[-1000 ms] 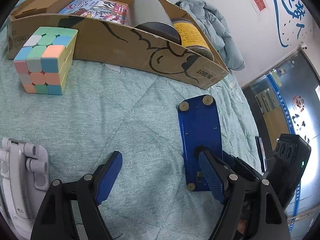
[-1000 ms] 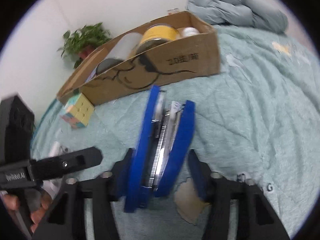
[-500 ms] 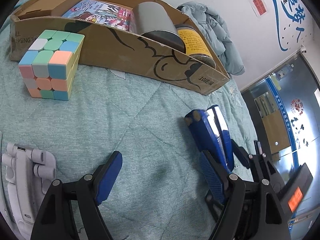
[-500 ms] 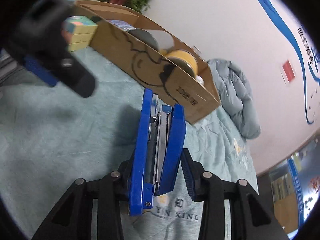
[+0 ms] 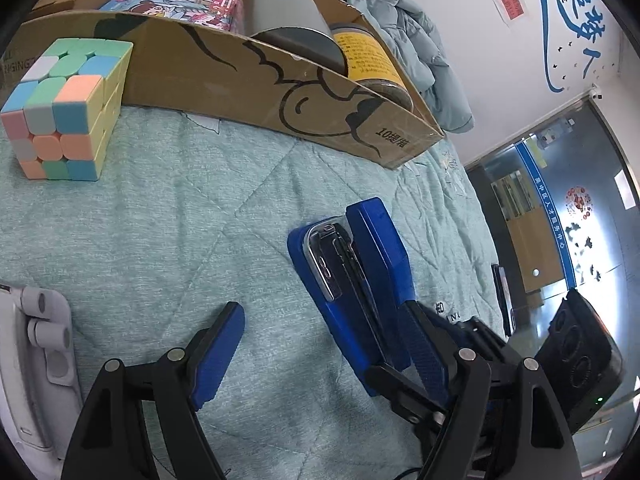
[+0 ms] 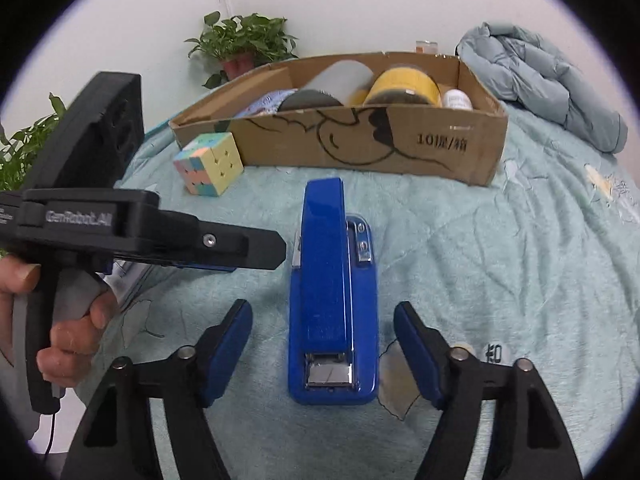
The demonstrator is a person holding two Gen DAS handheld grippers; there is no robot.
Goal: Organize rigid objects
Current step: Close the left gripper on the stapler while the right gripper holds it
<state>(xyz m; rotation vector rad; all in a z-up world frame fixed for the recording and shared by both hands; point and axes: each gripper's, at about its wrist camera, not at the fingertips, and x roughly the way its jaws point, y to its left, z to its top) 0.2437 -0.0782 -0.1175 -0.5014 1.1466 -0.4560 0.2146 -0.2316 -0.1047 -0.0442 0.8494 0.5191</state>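
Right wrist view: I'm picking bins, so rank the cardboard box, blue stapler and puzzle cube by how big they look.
1. cardboard box
2. blue stapler, though nearness to the camera inflates it
3. puzzle cube

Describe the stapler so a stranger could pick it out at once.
Start at the long cardboard box on the green quilt. In front of it, right of the pastel puzzle cube, lies the stapler. It alone is deep blue, long and narrow.

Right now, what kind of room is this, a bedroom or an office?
Hard to say for sure. It looks like a bed set up inside an office or service centre: a quilted green bedspread and a folded duvet, yet also a wall slogan in blue and a glass door onto a lobby.
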